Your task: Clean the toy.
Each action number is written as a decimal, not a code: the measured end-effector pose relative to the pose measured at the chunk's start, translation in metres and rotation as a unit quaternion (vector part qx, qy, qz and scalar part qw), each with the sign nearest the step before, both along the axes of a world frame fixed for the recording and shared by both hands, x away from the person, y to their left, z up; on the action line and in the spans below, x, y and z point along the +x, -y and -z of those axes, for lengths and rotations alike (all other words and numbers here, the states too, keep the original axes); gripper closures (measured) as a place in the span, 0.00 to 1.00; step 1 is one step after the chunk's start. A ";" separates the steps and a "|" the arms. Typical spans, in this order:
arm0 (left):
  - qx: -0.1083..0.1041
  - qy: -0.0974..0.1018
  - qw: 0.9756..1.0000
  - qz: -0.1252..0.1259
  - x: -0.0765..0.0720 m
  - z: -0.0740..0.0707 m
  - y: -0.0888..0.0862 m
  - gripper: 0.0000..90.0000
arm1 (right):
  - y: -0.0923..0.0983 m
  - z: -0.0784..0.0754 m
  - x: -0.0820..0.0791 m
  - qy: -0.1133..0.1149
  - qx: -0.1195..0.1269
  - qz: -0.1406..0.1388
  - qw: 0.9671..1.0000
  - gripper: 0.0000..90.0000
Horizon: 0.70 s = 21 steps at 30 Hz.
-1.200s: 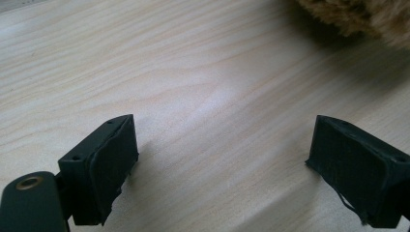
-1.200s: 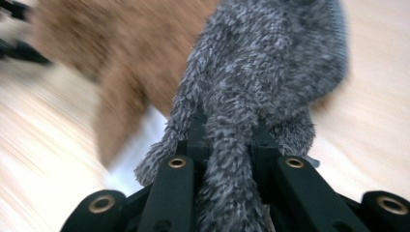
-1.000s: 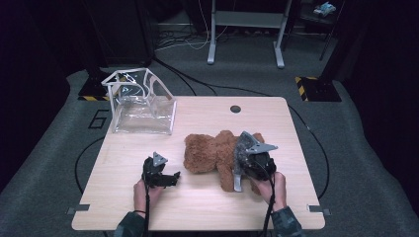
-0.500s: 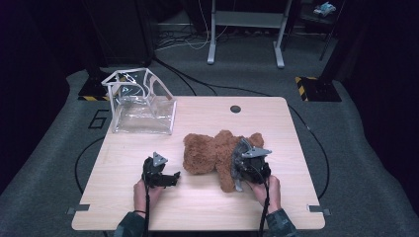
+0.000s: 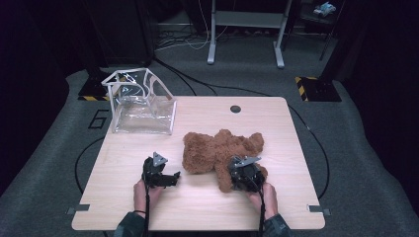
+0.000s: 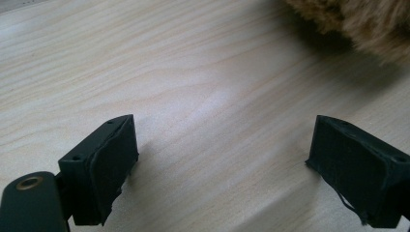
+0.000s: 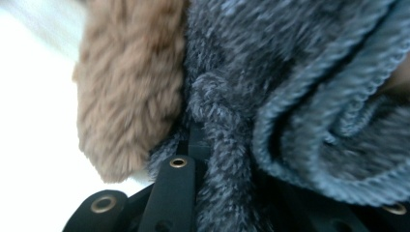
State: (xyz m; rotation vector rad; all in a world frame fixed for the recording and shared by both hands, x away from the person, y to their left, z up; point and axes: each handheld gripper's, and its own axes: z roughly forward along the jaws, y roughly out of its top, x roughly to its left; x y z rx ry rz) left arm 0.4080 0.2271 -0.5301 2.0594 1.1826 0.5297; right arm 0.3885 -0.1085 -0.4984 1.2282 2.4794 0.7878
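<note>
I'm seeing the right gripper (image 5: 245,174) pressing down on the brown teddy bear (image 5: 217,150), which is lying on its side mid-table (image 5: 197,207), toward the right half. In the right gripper view its jaws are pinched nearly together on a fold of grey knitted fabric (image 7: 290,96) the bear is wearing; brown fur sits just beside the pinch on the left. So I'm reading that as clamped on the knit, not on the fur.

The left gripper (image 5: 159,173) is resting on the wood just left of the bear, apart from it. Its jaws are standing wide with bare table between them and nothing held; the bear's fur (image 6: 358,24) is showing at the top right corner of the left gripper view.

A clear plastic box (image 5: 143,103) is sitting at the far left corner, well apart from both.
</note>
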 end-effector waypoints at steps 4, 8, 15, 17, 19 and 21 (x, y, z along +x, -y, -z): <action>0.000 0.000 1.000 0.000 0.000 0.000 0.000 0.11 | 0.004 -0.008 -0.004 -0.011 0.013 -0.006 1.000 0.86; -0.002 0.000 1.000 -0.001 0.000 0.000 0.000 0.11 | 0.013 -0.033 -0.012 0.023 0.031 0.002 0.999 0.86; -0.002 0.001 1.000 -0.001 0.000 0.000 0.000 0.11 | 0.020 -0.083 -0.016 0.108 0.052 0.017 0.993 0.85; 0.000 -0.001 1.000 0.001 0.000 0.000 0.000 0.11 | 0.016 -0.086 -0.010 0.120 0.048 0.019 0.991 0.85; 0.000 0.000 1.000 0.000 0.000 0.000 0.000 0.11 | 0.010 -0.084 -0.003 0.116 0.043 0.014 0.992 0.85; 0.000 0.000 1.000 0.000 0.000 0.000 0.000 0.11 | 0.003 -0.075 0.004 0.110 0.031 0.013 0.993 0.85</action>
